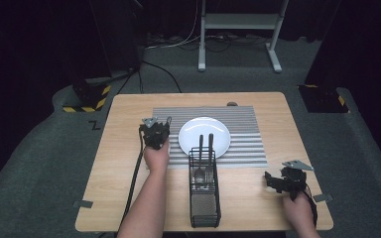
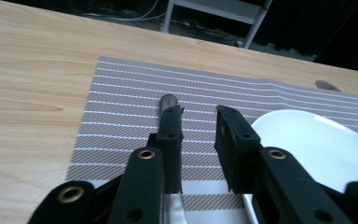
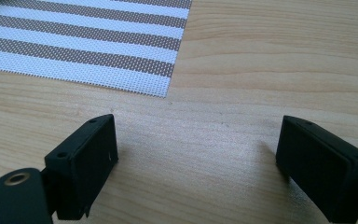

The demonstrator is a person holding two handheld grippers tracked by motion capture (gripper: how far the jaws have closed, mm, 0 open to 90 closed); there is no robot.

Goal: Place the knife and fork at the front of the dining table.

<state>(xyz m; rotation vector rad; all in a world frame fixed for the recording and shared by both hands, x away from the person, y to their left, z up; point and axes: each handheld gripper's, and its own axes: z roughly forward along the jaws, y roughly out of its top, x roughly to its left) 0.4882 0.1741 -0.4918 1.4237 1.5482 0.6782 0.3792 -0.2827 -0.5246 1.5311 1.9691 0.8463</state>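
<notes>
A white plate (image 1: 198,126) sits on a grey striped placemat (image 1: 243,124). My left gripper (image 1: 155,130) rests on the mat just left of the plate. In the left gripper view its jaws (image 2: 199,112) stand a little apart with bare mat between them, so it is open. A utensil with a dark handle (image 2: 168,100) lies flat on the mat under the left jaw, and the plate (image 2: 307,144) is at the right. My right gripper (image 1: 278,181) hovers wide open (image 3: 196,135) over bare wood near the front right corner, holding nothing.
A black wire cutlery caddy (image 1: 204,198) stands at the front centre, with two utensil handles (image 1: 206,141) reaching over the plate's near rim. A small dark object (image 1: 232,104) lies at the table's far edge. The placemat's corner (image 3: 74,42) shows ahead of the right gripper.
</notes>
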